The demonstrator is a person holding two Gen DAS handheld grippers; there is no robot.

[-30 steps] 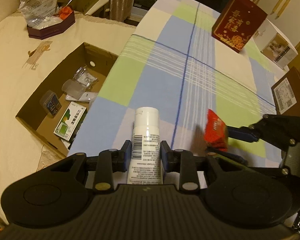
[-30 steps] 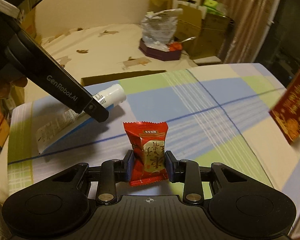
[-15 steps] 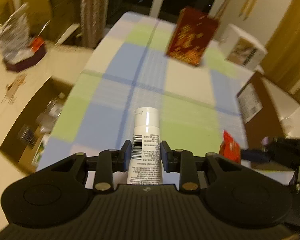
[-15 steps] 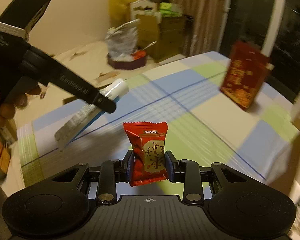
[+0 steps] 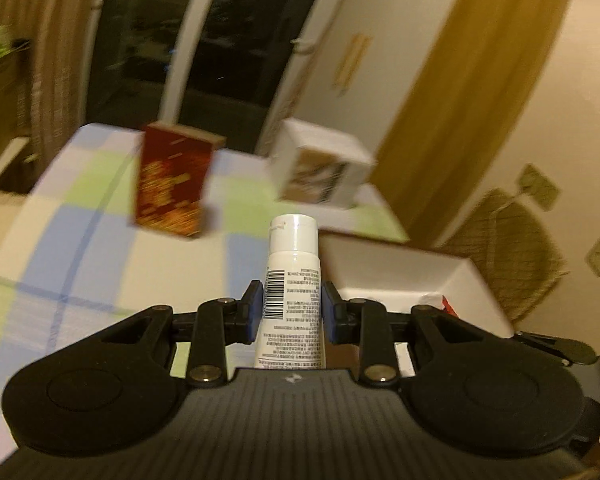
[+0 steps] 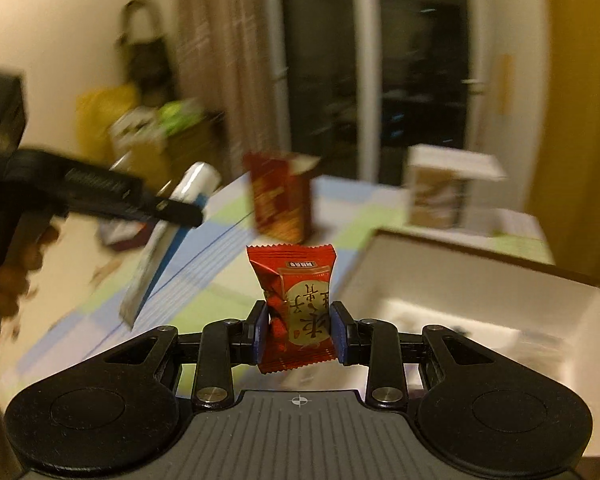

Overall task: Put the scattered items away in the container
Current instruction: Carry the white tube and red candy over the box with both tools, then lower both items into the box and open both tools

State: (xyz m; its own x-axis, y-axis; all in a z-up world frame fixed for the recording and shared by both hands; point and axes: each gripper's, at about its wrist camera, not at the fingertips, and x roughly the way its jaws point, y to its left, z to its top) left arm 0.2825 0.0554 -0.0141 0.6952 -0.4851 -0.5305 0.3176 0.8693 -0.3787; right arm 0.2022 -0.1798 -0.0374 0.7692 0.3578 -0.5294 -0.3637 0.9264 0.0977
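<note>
White plastic sits nearest in the left wrist view: a tube [image 5: 293, 280] with a barcode and fine print, pinched across its body by the left claw [image 5: 292, 306], cap pointing away and the whole tube held up off the worktop [image 5: 80, 248]. Just past its cap, to the right, lies an open box [image 5: 400, 276] with pale inner walls. In the right wrist view the right claw [image 6: 299, 334] grips a red candy packet [image 6: 296, 308] upright between its blue pads [image 6: 262, 334], also in the air, with the same box [image 6: 460, 280] close by on the right; small items inside it are too blurred to name. To the left, the left claw [image 6: 180, 210] shows side-on with the tube [image 6: 168, 240] slanting through it. Farther back on the checked cloth stand 2 more things, a dark red carton [image 5: 172, 180] and a white carton [image 5: 320, 168], well apart from both claws.
</note>
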